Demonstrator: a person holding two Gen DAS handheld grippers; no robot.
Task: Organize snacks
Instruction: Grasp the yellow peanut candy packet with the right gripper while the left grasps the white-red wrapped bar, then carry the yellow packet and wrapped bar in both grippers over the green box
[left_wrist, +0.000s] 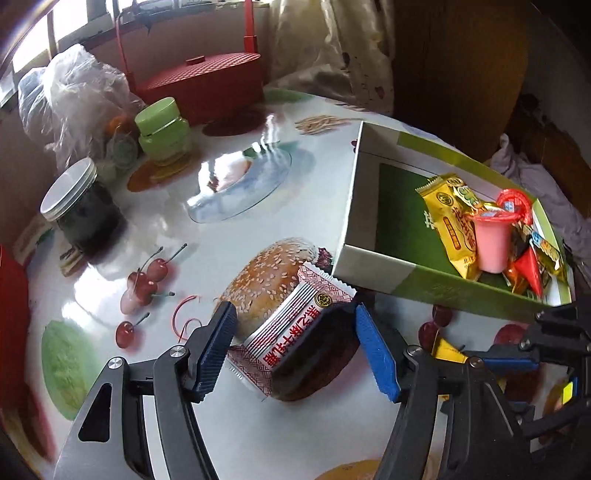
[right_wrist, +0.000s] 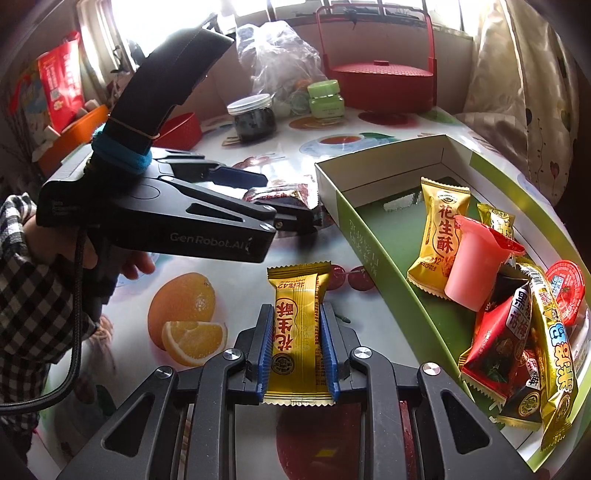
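A red-and-white snack packet (left_wrist: 291, 328) lies on the printed tablecloth just left of the green box (left_wrist: 436, 288). My left gripper (left_wrist: 295, 350) is open, its blue pads on either side of the packet; it also shows in the right wrist view (right_wrist: 258, 192), around that packet (right_wrist: 284, 194). My right gripper (right_wrist: 297, 350) is shut on a gold peanut-crisp packet (right_wrist: 297, 325), held over the table left of the green box (right_wrist: 373, 236). The box holds a gold packet (right_wrist: 439, 236), a pink jelly cup (right_wrist: 472, 262) and several more wrapped snacks (right_wrist: 517, 332).
At the table's far side stand a red lidded basket (right_wrist: 380, 85), a green jar (right_wrist: 325, 98), a dark jar with a silver lid (right_wrist: 255, 118), a plastic bag (right_wrist: 280, 59) and a red bowl (right_wrist: 181, 129). A curtain (right_wrist: 524, 92) hangs at the right.
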